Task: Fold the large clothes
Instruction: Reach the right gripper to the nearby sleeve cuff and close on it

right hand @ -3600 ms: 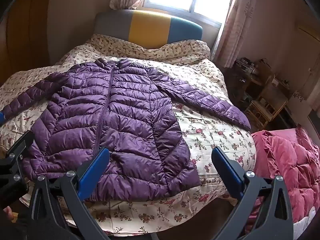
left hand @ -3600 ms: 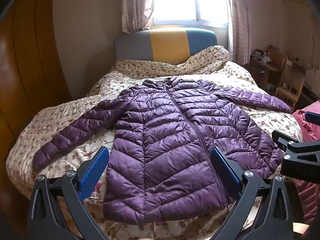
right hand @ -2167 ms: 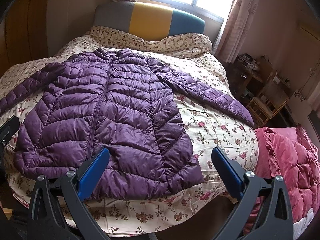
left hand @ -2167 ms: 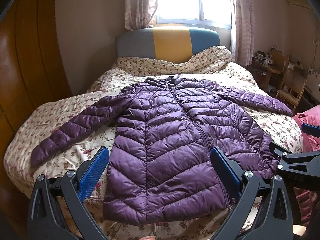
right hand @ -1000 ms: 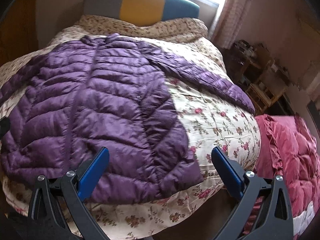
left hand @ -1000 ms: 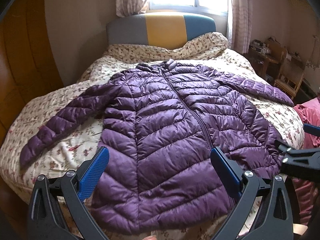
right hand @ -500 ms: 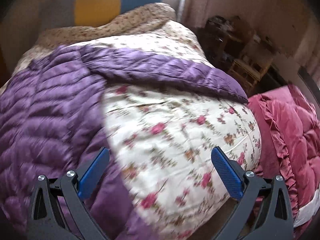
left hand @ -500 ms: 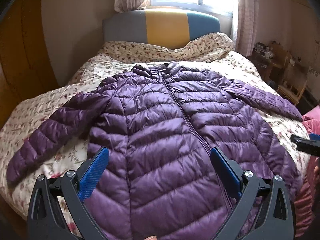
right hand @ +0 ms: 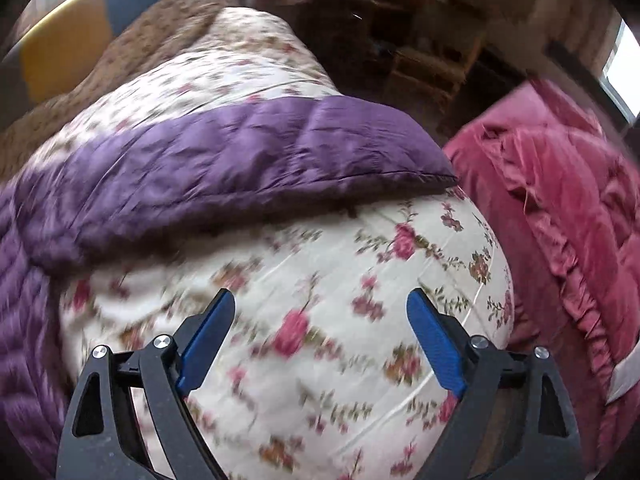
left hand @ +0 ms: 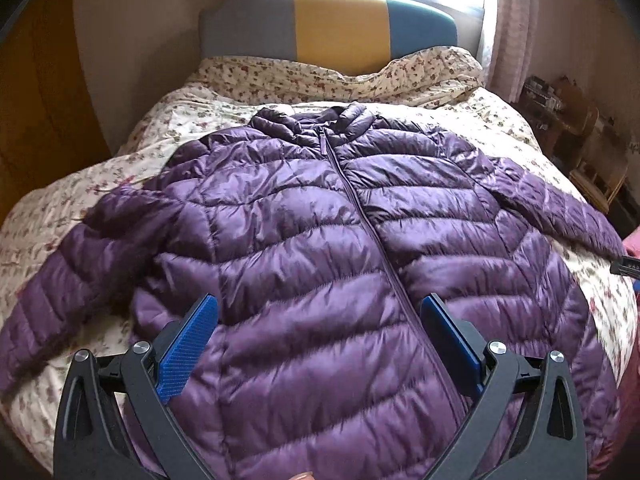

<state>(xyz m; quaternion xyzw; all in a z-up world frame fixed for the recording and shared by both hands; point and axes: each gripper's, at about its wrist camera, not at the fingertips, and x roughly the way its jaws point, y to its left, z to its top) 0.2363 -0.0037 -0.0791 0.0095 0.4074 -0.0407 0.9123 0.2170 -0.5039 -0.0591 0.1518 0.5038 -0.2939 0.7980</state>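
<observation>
**Purple down jacket spread flat, both claws hovering above the bed**

Over on the left, the jacket's left sleeve (left hand: 76,276) runs out toward the near-left edge of the bed (left hand: 48,216), lying on the floral quilt. The left claw (left hand: 318,344) hangs above the lower front of the purple down jacket (left hand: 320,220), its blue pads (left hand: 188,344) spread wide with nothing pinched between them, only quilted fabric showing below the gap. The jacket lies face up, zipped, collar toward the far headboard (left hand: 328,24) with its grey, yellow and teal panels. The zip (left hand: 360,216) runs down the middle toward the near hem.

Moving right, the jacket's right sleeve (right hand: 248,152) stretches across the quilt to the right edge of the bed, cuff at the very brink. The right claw (right hand: 320,340) sits over bare floral quilt just near of that sleeve, jaws closing but apart, nothing between them; the view is blurred. Its tip also peeks in at the right edge of the left wrist view. Further right, a pink ruffled quilt (right hand: 560,200) lies beside the bed.
</observation>
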